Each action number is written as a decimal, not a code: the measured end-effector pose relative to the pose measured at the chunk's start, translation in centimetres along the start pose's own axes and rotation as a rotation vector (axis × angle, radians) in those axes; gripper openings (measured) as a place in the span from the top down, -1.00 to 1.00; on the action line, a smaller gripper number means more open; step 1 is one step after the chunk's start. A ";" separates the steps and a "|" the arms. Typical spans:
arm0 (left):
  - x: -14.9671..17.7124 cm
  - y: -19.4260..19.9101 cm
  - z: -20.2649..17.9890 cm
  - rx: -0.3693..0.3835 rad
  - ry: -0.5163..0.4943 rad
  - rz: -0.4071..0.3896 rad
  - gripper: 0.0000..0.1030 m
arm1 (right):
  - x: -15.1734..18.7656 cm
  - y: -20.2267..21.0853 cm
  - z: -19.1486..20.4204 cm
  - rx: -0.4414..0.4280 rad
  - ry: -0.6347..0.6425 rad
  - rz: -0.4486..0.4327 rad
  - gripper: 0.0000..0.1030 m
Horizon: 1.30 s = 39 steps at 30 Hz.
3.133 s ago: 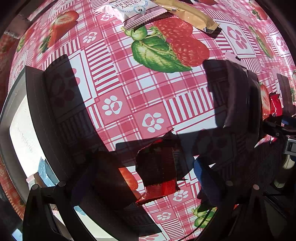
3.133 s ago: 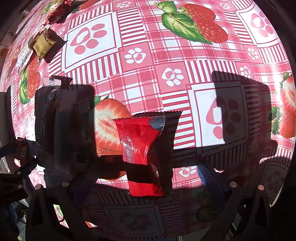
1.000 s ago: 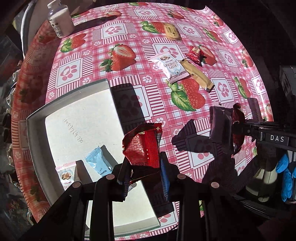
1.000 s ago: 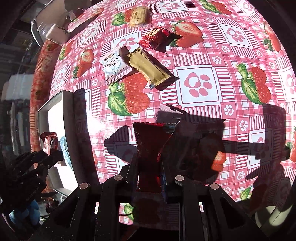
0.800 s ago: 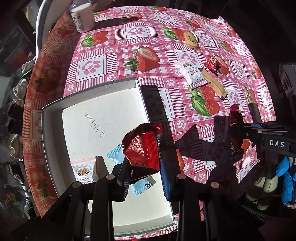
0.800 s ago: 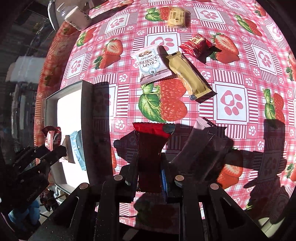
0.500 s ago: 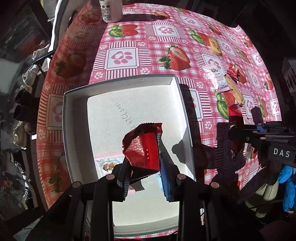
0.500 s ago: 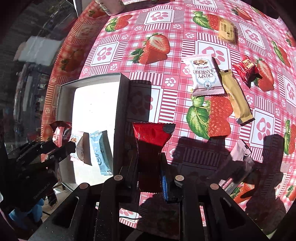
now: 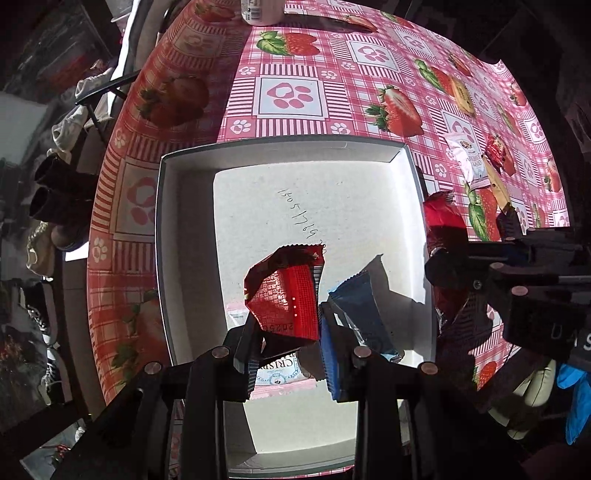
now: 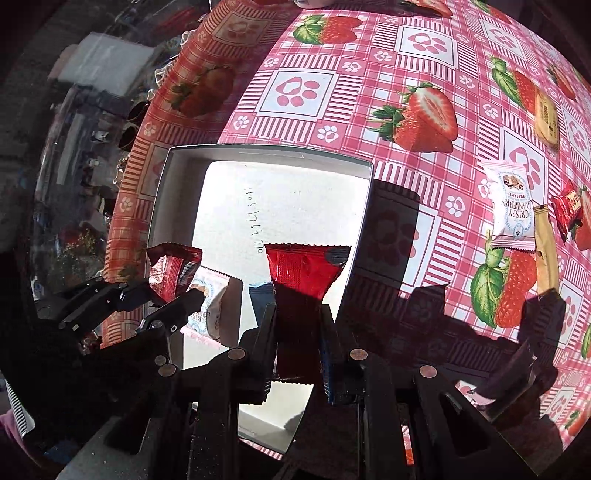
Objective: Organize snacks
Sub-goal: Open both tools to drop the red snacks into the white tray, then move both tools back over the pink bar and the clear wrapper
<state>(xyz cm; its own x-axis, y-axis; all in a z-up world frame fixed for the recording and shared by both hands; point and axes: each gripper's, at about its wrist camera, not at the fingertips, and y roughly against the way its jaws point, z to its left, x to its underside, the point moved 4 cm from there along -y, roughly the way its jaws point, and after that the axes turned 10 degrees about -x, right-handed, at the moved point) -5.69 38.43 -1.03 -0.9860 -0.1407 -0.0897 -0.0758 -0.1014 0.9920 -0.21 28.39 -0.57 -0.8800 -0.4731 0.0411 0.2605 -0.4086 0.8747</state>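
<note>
I'm looking down on a table under a pink-and-red checked cloth (image 9: pixel 295 92) printed with strawberries and paw marks, hard sunlight throwing black shadows across it; past the cloth's left edge the room is dim clutter I can't make out, and a white bottle (image 9: pixel 260 11) stands at the far edge. My landmark is the shallow white tray (image 9: pixel 184 221), one of it, with handwritten digits on its floor. Above the tray, my left gripper (image 9: pixel 286 332) is clamped on one crumpled red packet (image 9: pixel 284 295). At the tray's right wall, my right gripper (image 10: pixel 297 332) is clamped on a second, flatter red packet (image 10: pixel 303 269). Lying inside the tray, near its close end, I count two snacks: one blue packet (image 9: pixel 364 310) and one white packet (image 9: pixel 277 369) largely hidden behind my left gripper. On the cloth to the right of the tray I count four more: one white cranberry packet (image 10: pixel 511 203), one gold stick (image 10: pixel 545 254) touching it, one small red sweet (image 10: pixel 569 206) just beyond, and one tan biscuit (image 10: pixel 546 118) farther off.
</note>
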 end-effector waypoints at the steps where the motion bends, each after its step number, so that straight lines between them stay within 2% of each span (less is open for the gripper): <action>1: 0.0 -0.1 0.1 0.000 0.001 0.002 0.38 | -0.2 -0.3 0.3 0.000 0.004 0.005 0.57; 9: 0.1 -0.7 0.3 -0.001 0.006 0.024 0.33 | -1.6 -2.0 1.8 -0.019 -0.001 0.042 0.56; 10: 0.2 -0.8 0.3 -0.001 0.007 0.031 0.24 | -1.7 -2.2 1.9 -0.019 -0.001 0.046 0.56; 12: 0.3 -0.9 0.4 -0.010 0.013 0.043 -0.06 | -1.8 -2.2 2.0 -0.018 -0.001 0.052 0.53; 13: 0.3 -0.9 0.4 -0.018 0.017 0.044 -0.23 | -1.8 -2.2 2.0 -0.018 -0.006 0.053 0.37; 14: 0.3 -0.9 0.4 -0.022 0.021 0.043 -0.33 | -1.7 -2.0 1.8 -0.016 -0.013 0.050 -0.14; 16: 0.4 -0.9 0.4 -0.023 0.027 0.047 -0.42 | -1.6 -1.5 1.4 -0.004 -0.023 0.028 -0.70; 21: 0.4 -1.1 -0.2 -0.030 0.020 0.068 -0.46 | -1.1 -0.9 -0.1 0.028 -0.058 0.032 -0.70; 22: 0.4 -1.0 -0.4 -0.028 0.016 0.068 -0.46 | -1.0 -0.9 -0.4 0.035 -0.067 0.029 -0.75; 23: 0.4 -1.0 -0.7 -0.026 0.010 0.068 -0.46 | -0.8 -0.7 -0.9 0.047 -0.077 0.025 -1.00; 31: -0.3 0.2 -4.0 -0.022 -0.065 0.052 -0.51 | 1.7 1.2 -6.5 0.071 -0.214 -0.011 -1.00; 39: -0.7 1.4 -8.6 -0.002 -0.157 0.035 -0.51 | 6.4 4.4 -15.8 0.117 -0.422 -0.057 -1.00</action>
<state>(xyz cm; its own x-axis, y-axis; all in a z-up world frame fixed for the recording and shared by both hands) -3.79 29.97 -0.30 -0.9991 0.0112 -0.0404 -0.0413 -0.1015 0.9940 1.54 11.20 -4.12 -0.9831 -0.0820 0.1638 0.1817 -0.3222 0.9290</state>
